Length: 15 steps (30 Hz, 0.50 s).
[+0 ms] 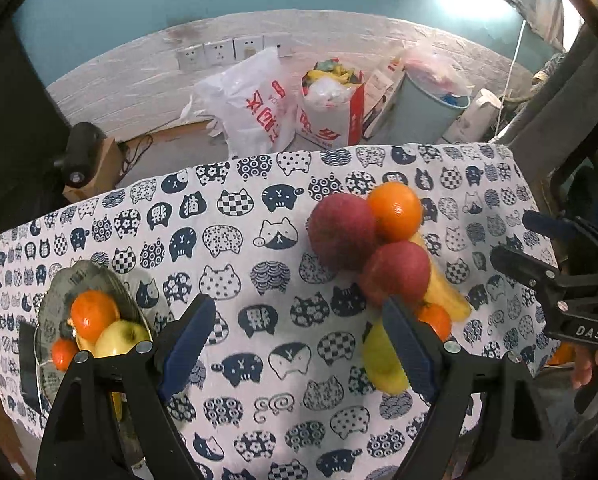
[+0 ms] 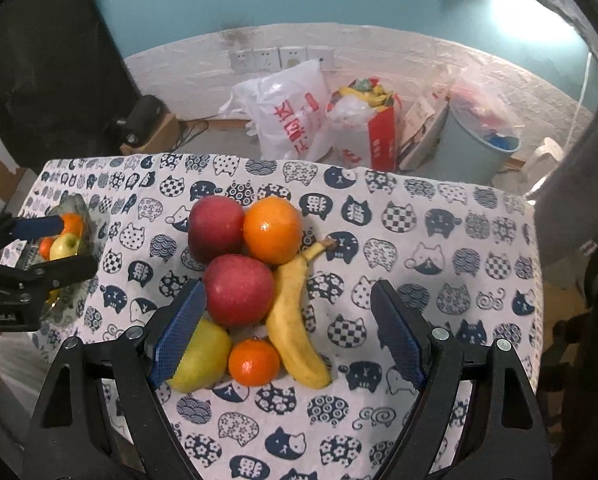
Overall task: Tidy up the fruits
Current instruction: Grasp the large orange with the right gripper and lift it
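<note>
On the surface (image 2: 419,216), a fruit pile (image 2: 255,280) lies ahead of the right tool (image 2: 289,332), mostly toward its left finger. A fruit-filled bowl (image 1: 59,288) sits left of the left tool (image 1: 299,336).

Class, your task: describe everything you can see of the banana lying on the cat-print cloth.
The banana is yellow, whole and unpeeled, with a brownish stem tip pointing away from the camera. It lies curved on the cat-print cloth at the right edge of the fruit pile. Its stem end lies against the large orange, its side against the nearer red apple, with the small orange beside its lower end. No tongs touch it.
</note>
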Tool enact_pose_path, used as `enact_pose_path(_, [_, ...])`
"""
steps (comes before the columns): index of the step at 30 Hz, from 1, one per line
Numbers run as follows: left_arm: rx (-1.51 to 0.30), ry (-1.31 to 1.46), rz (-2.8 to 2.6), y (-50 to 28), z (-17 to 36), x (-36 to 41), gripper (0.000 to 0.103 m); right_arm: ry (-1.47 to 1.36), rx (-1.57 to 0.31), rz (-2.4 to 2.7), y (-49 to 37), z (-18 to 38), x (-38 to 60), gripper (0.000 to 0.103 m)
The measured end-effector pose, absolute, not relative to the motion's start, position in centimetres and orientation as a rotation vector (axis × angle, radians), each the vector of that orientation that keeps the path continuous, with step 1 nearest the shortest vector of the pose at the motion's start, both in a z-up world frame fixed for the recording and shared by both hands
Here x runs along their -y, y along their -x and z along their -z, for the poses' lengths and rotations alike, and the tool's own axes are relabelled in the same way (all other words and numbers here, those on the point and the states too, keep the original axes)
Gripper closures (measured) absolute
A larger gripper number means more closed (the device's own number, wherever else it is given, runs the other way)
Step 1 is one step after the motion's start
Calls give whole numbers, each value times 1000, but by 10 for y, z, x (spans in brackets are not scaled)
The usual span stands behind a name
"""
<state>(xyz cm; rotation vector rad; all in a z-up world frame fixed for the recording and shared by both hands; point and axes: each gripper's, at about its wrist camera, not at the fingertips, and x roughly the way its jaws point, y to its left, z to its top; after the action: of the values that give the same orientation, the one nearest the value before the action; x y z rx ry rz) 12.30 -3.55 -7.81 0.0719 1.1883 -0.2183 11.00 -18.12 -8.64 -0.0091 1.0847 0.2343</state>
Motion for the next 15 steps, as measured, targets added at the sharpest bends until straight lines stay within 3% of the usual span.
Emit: enact_pose_path(15, [-1259,-144,283,-185,108,41,16,154,-1246,-322,-186,132,158,20])
